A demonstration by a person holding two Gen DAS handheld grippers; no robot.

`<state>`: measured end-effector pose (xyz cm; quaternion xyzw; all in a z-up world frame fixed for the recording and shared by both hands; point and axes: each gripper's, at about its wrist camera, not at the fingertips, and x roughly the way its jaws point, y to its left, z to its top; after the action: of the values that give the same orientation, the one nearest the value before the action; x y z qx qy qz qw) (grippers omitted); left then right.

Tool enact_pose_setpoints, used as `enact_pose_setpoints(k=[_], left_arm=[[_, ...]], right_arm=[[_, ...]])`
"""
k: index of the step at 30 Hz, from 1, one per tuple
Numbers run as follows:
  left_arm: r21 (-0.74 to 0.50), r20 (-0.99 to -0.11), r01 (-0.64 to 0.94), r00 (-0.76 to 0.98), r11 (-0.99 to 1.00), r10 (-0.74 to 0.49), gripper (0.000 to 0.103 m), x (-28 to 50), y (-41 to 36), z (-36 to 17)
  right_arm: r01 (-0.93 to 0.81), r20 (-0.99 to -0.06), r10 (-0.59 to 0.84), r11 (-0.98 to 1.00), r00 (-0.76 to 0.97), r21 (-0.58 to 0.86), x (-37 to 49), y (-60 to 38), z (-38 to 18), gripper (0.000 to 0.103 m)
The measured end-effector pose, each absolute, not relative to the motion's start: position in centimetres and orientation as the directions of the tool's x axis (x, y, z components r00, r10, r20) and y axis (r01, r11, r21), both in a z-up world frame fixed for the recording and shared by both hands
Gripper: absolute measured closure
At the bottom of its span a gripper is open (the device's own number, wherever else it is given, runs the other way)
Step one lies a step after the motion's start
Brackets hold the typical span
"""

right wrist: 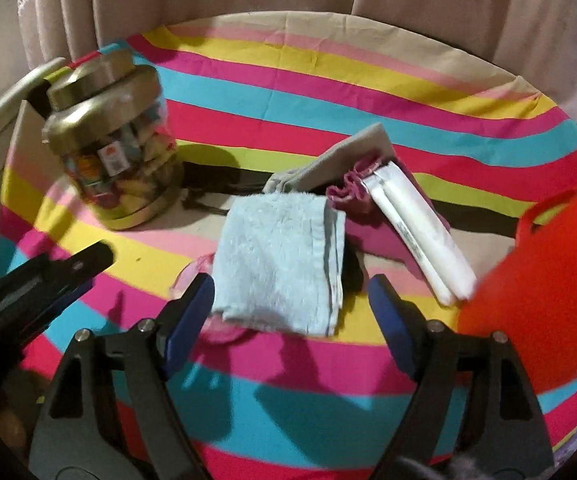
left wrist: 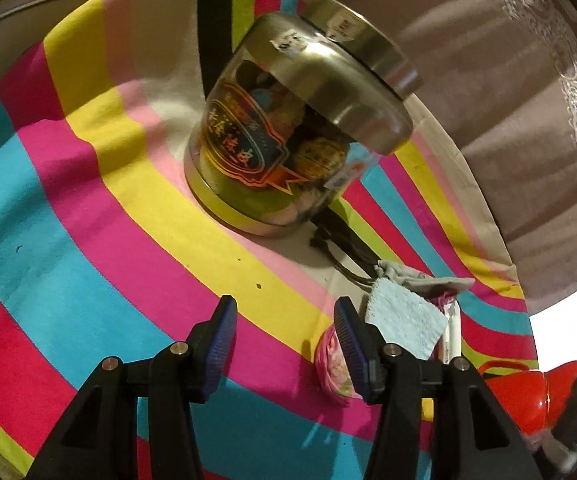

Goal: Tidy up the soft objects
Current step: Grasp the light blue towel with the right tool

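- Bare striped cloth lies open below the towel.
- The jar blocks the left.
- The red basket crowds the right.

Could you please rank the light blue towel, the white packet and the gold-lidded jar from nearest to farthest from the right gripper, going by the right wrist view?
From the right gripper:
1. Light blue towel, folded, straight ahead, reaching between the fingers.
2. White packet, ahead to the right, beside the pink cloth.
3. Gold-lidded jar, farthest, at the far left.
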<state>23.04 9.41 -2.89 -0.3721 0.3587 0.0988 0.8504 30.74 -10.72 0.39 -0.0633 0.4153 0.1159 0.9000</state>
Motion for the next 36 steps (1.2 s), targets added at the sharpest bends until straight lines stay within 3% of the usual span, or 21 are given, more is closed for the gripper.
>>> enact_pose_setpoints(k=[6, 12, 13, 14, 15, 20, 25, 36], left_arm=[[-0.571, -0.685, -0.447, 0.722, 0.689, -0.100, 0.051, 23.0, 9.9, -3.2], [-0.577, -0.689, -0.445, 0.715, 0.685, -0.115, 0.051, 23.2, 10.1, -3.9], [-0.577, -0.690, -0.445, 0.715, 0.685, -0.116, 0.051, 23.2, 10.1, -4.0], [-0.576, -0.690, -0.445, 0.714, 0.686, -0.117, 0.051, 23.3, 10.1, -4.0], [-0.577, -0.691, -0.443, 0.713, 0.686, -0.120, 0.051, 23.4, 10.1, -4.1], [-0.572, -0.697, -0.432, 0.704, 0.698, -0.135, 0.051, 23.8, 9.6, -4.3], [-0.567, -0.697, -0.421, 0.704, 0.708, -0.140, 0.050, 24.1, 9.3, -4.4], [-0.496, -0.707, -0.275, 0.679, 0.824, -0.199, 0.032, 26.1, 5.4, -4.1]], right_arm=[[-0.263, -0.757, 0.081, 0.957, 0.649, -0.123, 33.7, -8.3, -1.2, 0.021], [-0.269, -0.754, 0.085, 0.955, 0.652, -0.124, 35.9, -7.7, -2.4, 0.022], [-0.269, -0.751, 0.084, 0.954, 0.656, -0.129, 36.0, -7.6, -2.6, 0.029], [-0.264, -0.747, 0.069, 0.954, 0.661, -0.145, 36.0, -7.6, -2.9, 0.051], [-0.262, -0.749, 0.059, 0.952, 0.660, -0.156, 36.0, -7.6, -3.1, 0.060], [-0.278, -0.728, 0.065, 0.944, 0.683, -0.177, 35.3, -7.7, -3.2, 0.079], [-0.312, -0.709, 0.111, 0.937, 0.697, -0.160, 34.3, -7.6, -2.7, 0.084], [-0.215, -0.623, 0.150, 0.976, 0.768, -0.031, 32.4, -12.8, 1.7, 0.085]])
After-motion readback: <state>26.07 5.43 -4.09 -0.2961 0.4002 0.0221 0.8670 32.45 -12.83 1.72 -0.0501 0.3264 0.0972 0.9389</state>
